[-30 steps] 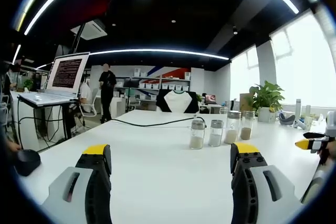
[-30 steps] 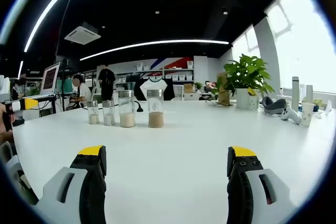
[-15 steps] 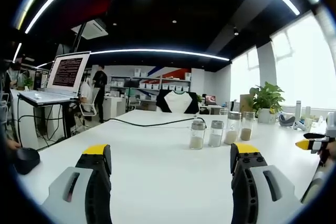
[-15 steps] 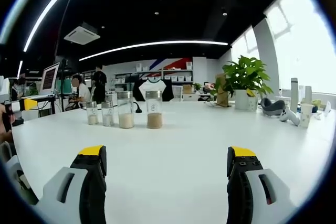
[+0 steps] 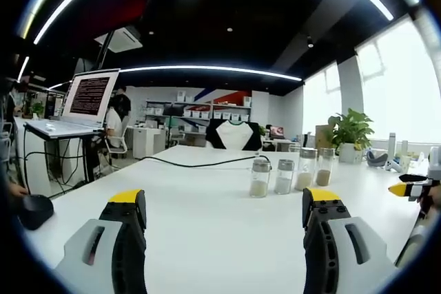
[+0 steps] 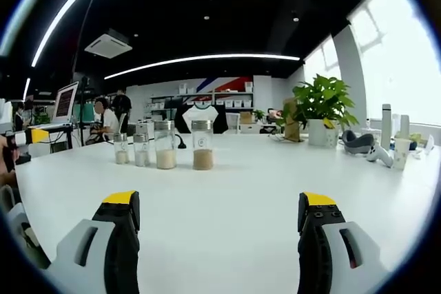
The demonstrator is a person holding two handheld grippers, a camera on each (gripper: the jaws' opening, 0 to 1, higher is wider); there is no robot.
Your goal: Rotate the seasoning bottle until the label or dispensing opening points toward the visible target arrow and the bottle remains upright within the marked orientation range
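Note:
Several clear seasoning bottles with metal caps stand upright in a row on the white table. In the left gripper view the row runs from a short bottle (image 5: 259,177) to a taller one (image 5: 324,166) at the right. In the right gripper view the tallest brown-filled bottle (image 6: 202,145) stands nearest, with a short bottle (image 6: 121,149) at the far left. My left gripper (image 5: 224,222) is open, well short of the row. My right gripper (image 6: 218,218) is open too, with bare table between its jaws. The right gripper's yellow tip (image 5: 406,189) shows at the right edge of the left gripper view.
A laptop (image 5: 79,101) sits on a stand at the left, with a black cable (image 5: 200,163) running across the table. A potted plant (image 6: 322,111), a grey handset (image 6: 360,141) and cups (image 6: 400,151) stand at the right. People are in the background by the desks.
Both grippers and the bottles stay put. A person in black in the background has walked left, towards the laptop stand.

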